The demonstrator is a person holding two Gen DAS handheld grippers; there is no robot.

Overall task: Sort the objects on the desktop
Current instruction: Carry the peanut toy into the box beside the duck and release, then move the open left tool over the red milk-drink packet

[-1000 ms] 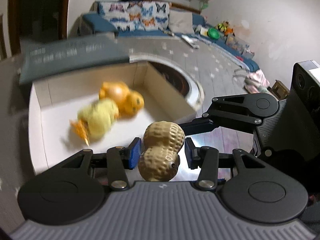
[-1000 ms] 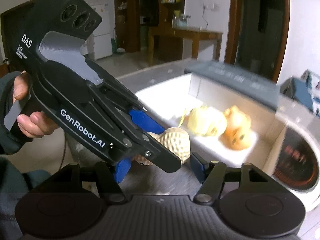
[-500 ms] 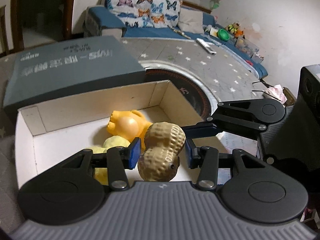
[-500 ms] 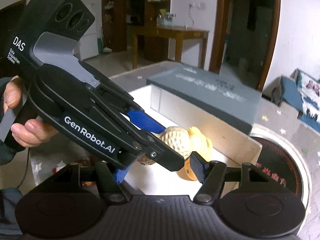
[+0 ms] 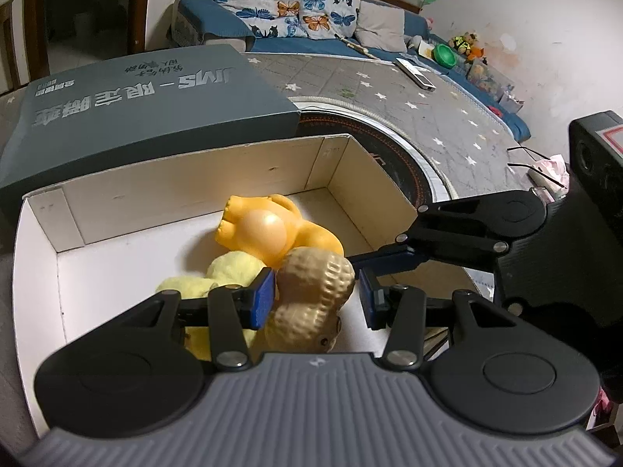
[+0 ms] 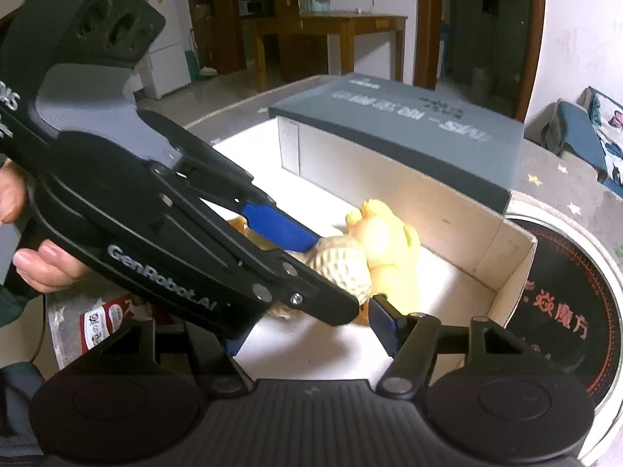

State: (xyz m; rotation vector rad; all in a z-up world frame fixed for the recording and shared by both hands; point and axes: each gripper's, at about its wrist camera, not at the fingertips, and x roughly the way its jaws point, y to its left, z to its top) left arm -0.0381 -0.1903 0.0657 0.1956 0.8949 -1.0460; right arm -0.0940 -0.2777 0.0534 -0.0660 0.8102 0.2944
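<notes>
A grey star-patterned tabletop [image 5: 389,89] carries the open white cardboard box [image 5: 35,272]; beyond it, a butterfly-print sofa [image 5: 296,4]; over the box, left gripper [image 5: 313,294] clamps the ridged tan peanut [image 5: 315,295] beside a glossy orange toy [image 5: 268,229]; right gripper [image 6: 311,334] spread, empty.

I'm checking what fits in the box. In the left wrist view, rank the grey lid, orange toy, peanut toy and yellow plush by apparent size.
1. Grey lid, clearly largest.
2. Orange toy and peanut toy look alike; the peanut is nearer the camera, so unranked.
3. Yellow plush, mostly hidden behind the left gripper; unsure.
</notes>
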